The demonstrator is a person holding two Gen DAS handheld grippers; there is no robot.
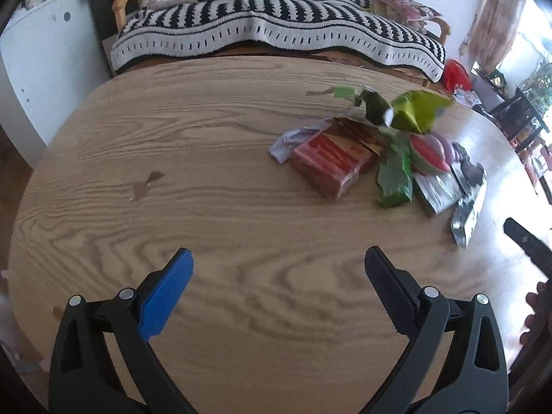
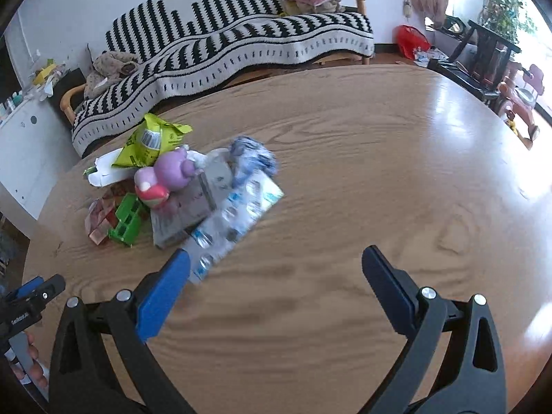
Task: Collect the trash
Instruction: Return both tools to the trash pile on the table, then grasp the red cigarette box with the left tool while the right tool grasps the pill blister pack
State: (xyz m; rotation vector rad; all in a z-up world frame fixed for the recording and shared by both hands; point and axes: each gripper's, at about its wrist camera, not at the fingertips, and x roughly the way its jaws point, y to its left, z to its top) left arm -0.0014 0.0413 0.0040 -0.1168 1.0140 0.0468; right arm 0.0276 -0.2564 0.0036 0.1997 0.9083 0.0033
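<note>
A heap of trash lies on the round wooden table (image 1: 207, 189). In the left wrist view it holds a red box (image 1: 331, 165), a lime-green bag (image 1: 419, 110), a green wrapper (image 1: 395, 179), a silver wrapper (image 1: 467, 214) and a pink-purple toy (image 1: 431, 153). The right wrist view shows the lime-green bag (image 2: 151, 145), the toy (image 2: 165, 179), a green wrapper (image 2: 127, 220) and silver blister packs (image 2: 234, 217). My left gripper (image 1: 278, 265) is open and empty, short of the heap. My right gripper (image 2: 276, 262) is open and empty, its left finger (image 2: 162, 296) close to the blister packs.
A sofa with a black-and-white striped blanket (image 1: 276, 31) stands behind the table (image 2: 379, 172). A white cabinet (image 1: 41, 69) is at the left. A red bag (image 2: 410, 39) and dark chairs (image 2: 483, 58) stand at the right. The other gripper shows at the right edge (image 1: 528, 245).
</note>
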